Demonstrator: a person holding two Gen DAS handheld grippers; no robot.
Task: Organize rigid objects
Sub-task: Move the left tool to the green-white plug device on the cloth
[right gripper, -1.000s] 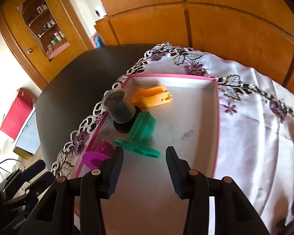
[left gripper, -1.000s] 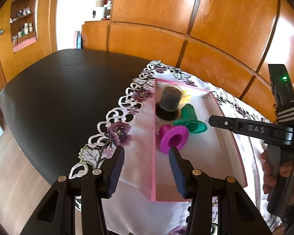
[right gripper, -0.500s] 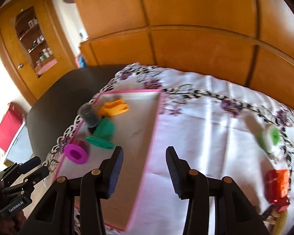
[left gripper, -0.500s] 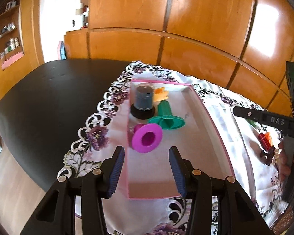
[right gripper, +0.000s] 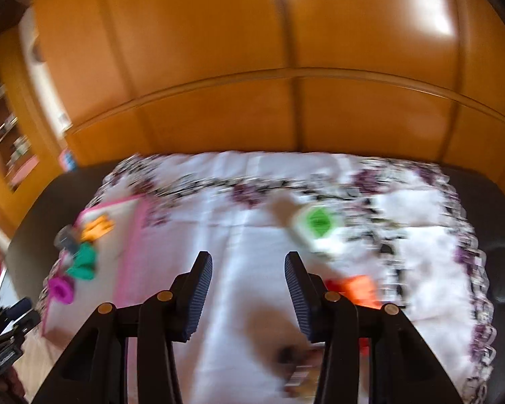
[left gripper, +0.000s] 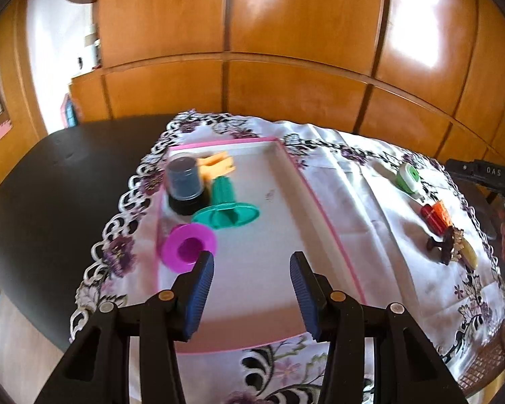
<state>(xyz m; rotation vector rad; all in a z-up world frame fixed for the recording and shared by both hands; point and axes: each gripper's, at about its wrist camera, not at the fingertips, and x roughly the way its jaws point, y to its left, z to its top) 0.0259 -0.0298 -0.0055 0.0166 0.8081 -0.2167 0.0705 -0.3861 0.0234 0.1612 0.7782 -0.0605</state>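
A pink-rimmed tray [left gripper: 314,198] lies on the floral cloth and holds a magenta spool [left gripper: 188,247], a teal spool [left gripper: 225,213], a dark jar [left gripper: 183,181] and an orange piece [left gripper: 217,165]. My left gripper [left gripper: 250,289] is open and empty above the tray's near part. My right gripper [right gripper: 249,289] is open and empty over the bare cloth right of the tray [right gripper: 131,252]. A green-and-white round piece [right gripper: 316,225], an orange-red piece [right gripper: 357,289] and a small dark piece [right gripper: 289,353] lie around it; they also show in the left wrist view [left gripper: 409,176].
The white floral cloth [left gripper: 370,208] covers the right part of a dark table [left gripper: 60,181]. Wooden cabinet panels [left gripper: 286,94] stand behind. The orange-red piece [left gripper: 436,215] and a dark and yellow piece [left gripper: 454,249] lie near the cloth's right edge. The right wrist view is blurred.
Both grippers have swung right. The right one left the tray and now hangs over the cloth near the loose pieces. The left one now looks over the tray's middle.
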